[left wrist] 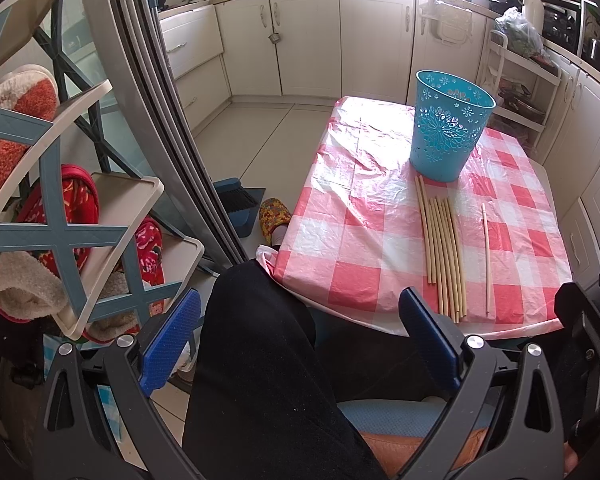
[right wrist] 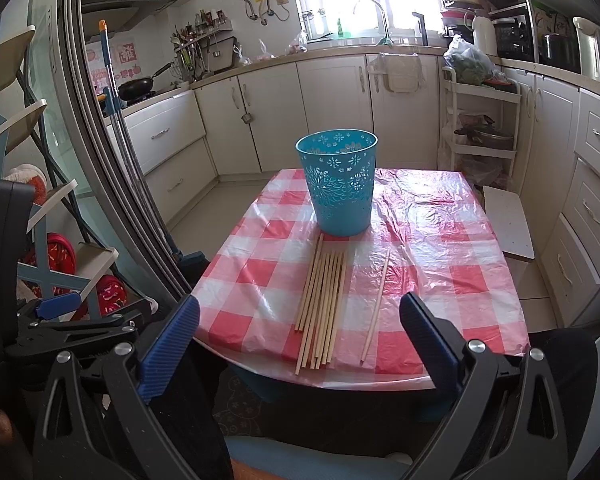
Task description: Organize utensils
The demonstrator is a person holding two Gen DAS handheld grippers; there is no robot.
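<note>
Chopstick bundle [right wrist: 322, 308] + 1 stray chopstick [right wrist: 376, 306]: flat at tabletop [right wrist: 460, 264] near edge, blue basket [right wrist: 338, 184] behind. Left gripper [left wrist: 300, 340], right gripper [right wrist: 300, 344]: jaws apart, empty. Risk: thin sticks roll/slip off edge on slick plastic cloth; light basket may tip

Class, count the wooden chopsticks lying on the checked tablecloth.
About 9: a bunch of roughly eight chopsticks lying side by side before the blue basket, and one single chopstick apart, right. Overlaps may hide some.
</note>
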